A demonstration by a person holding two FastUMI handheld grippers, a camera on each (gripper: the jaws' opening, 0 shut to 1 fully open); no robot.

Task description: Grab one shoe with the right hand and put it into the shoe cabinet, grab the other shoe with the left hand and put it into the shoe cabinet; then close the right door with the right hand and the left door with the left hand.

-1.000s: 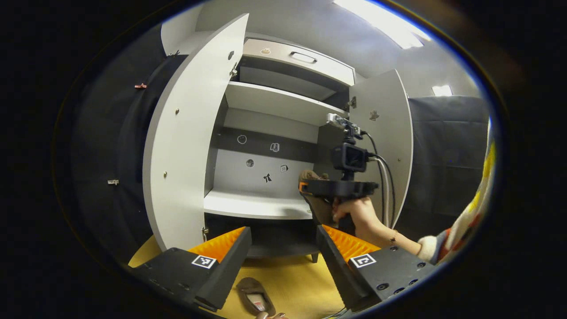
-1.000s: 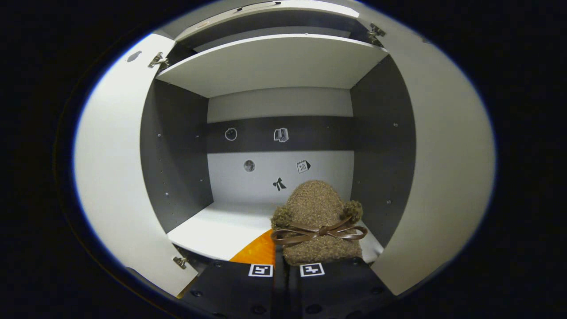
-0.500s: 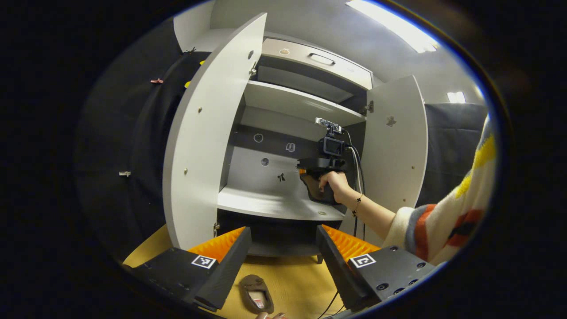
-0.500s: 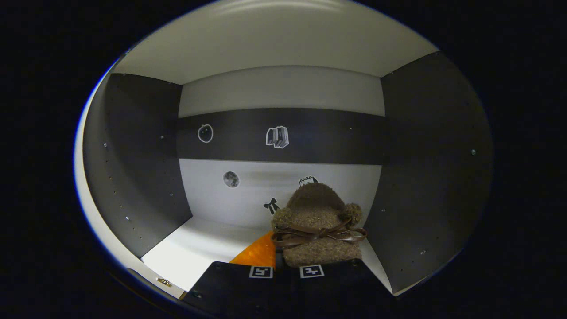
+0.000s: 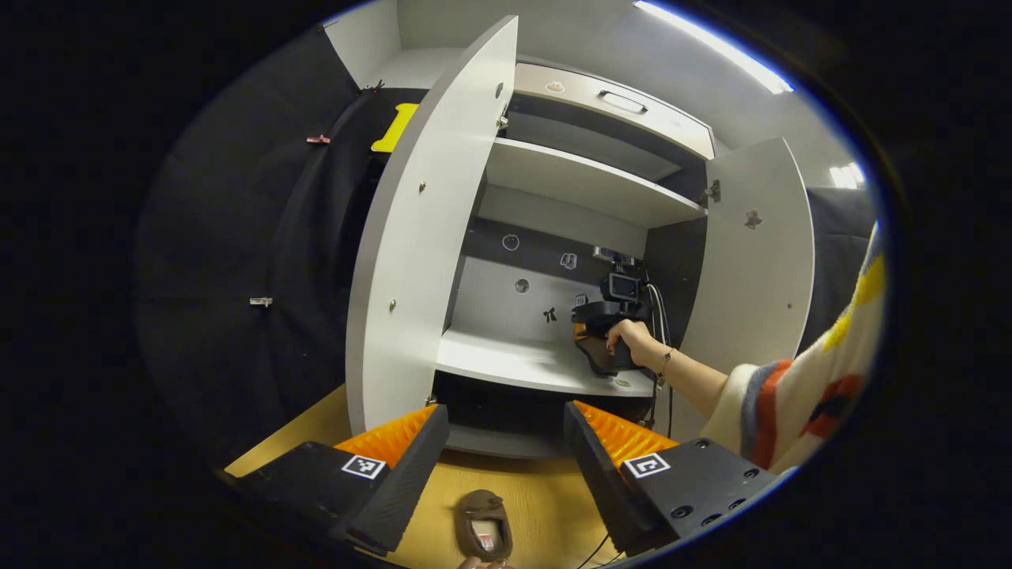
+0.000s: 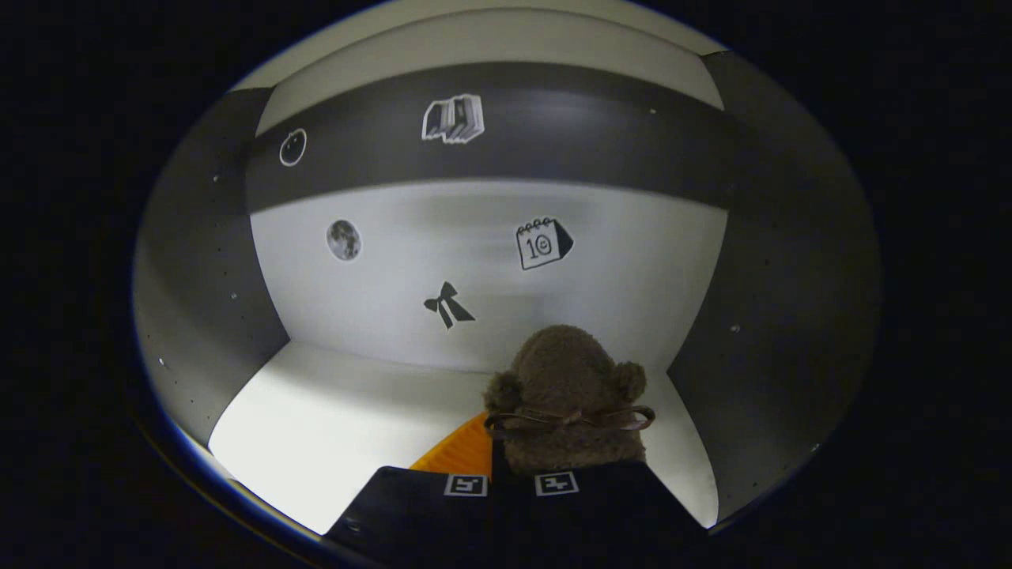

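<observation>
My right gripper [image 6: 510,462] is shut on a fuzzy brown shoe [image 6: 567,399] with a ribbon bow, held deep inside the shoe cabinet just above its white shelf [image 6: 332,419], toward the right wall. In the left gripper view that same right gripper [image 5: 605,324], with a hand around it, reaches into the cabinet [image 5: 553,261] over the shelf [image 5: 522,363]. The other brown shoe [image 5: 484,523] lies on the yellow floor below, in front of my left gripper [image 5: 506,466], which stands open with nothing between its fingers.
Both cabinet doors stand open: the left door [image 5: 427,229] and the right door [image 5: 763,245]. A drawer front with a handle [image 5: 622,101] tops the cabinet. A striped sleeve [image 5: 798,395] crosses in from the right. Small stickers mark the cabinet's back wall [image 6: 490,253].
The right gripper has carried the shoe farther into the cabinet and lower toward the shelf. My left gripper has drawn back and shifted left, so the floor shoe sits more centred between its fingers.
</observation>
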